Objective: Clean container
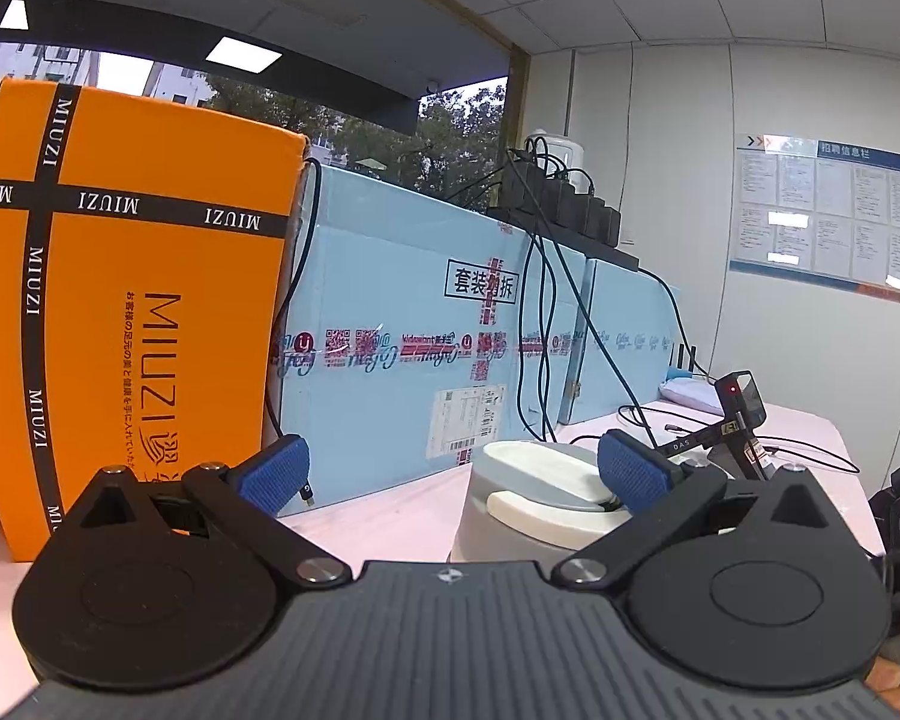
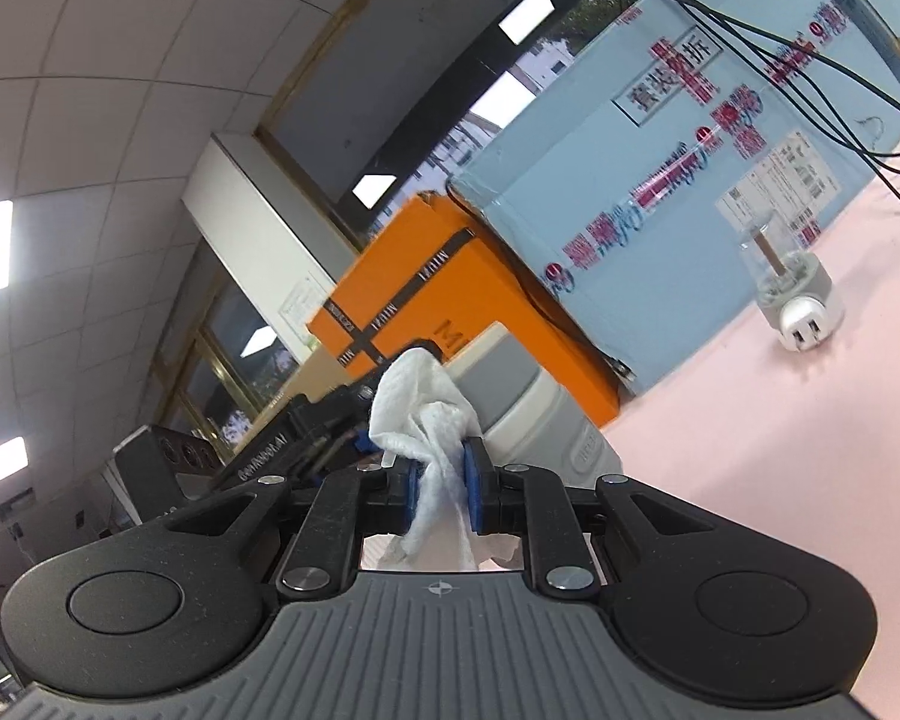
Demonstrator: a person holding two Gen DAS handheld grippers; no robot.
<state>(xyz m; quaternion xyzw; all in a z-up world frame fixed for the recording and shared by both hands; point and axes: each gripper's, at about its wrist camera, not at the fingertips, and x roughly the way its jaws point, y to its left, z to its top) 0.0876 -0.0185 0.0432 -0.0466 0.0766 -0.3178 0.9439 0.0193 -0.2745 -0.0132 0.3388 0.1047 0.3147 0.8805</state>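
Note:
A grey container with a white lid (image 1: 534,498) stands on the pink table, right of centre in the left wrist view. My left gripper (image 1: 456,474) is open, its blue pads (image 1: 630,471) spread wide; the right pad is at the container's lid, the left pad well clear of it. In the right wrist view the same container (image 2: 540,414) sits just beyond my right gripper (image 2: 441,483), which is shut on a crumpled white cloth (image 2: 426,420). The cloth sticks up in front of the container's left side.
An orange MIUZI box (image 1: 132,300) and long light-blue cartons (image 1: 426,324) stand along the back of the pink table (image 2: 780,450). Black cables hang over the cartons. A small clear-topped device (image 2: 792,294) sits further along the table. A black instrument (image 1: 744,420) stands at right.

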